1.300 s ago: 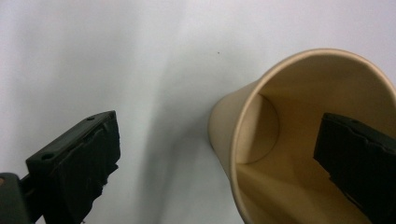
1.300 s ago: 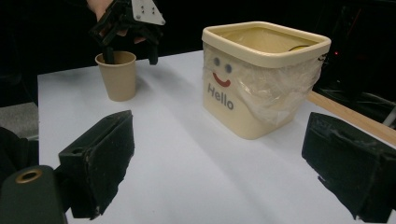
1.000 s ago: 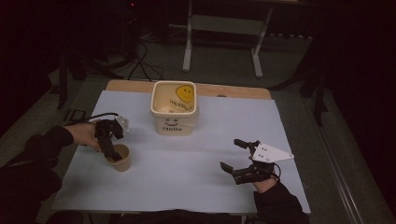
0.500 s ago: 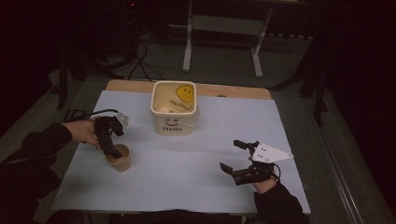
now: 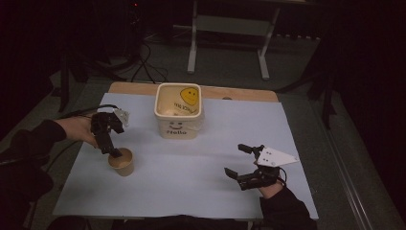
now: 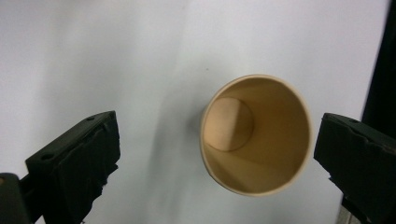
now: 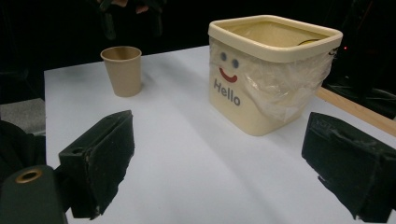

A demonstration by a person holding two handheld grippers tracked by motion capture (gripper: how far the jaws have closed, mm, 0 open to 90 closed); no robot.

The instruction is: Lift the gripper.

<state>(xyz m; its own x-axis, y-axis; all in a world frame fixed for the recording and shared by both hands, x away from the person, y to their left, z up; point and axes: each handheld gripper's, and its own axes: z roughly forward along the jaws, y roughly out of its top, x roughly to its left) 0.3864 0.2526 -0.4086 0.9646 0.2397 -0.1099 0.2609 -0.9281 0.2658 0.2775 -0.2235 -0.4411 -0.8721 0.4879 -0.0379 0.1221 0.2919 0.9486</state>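
One smooth tan paper cup (image 6: 256,140) under spread left tongs (image 6: 215,154)

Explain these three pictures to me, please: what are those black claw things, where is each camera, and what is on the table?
A person sits at the table with a two-jawed tool in each hand. The top picture comes from a fixed camera above. There the left hand-held gripper hangs over a small brown paper cup, and the right hand-held gripper waits apart, holding nothing. The other two pictures come from cameras riding on the tools, so the black blocks at their bottom edges are the jaws. The left one looks down into the empty cup, jaws wide on either side, not touching. The right one looks across the pale blue table cover at the cream square plastic bin marked "Hello".
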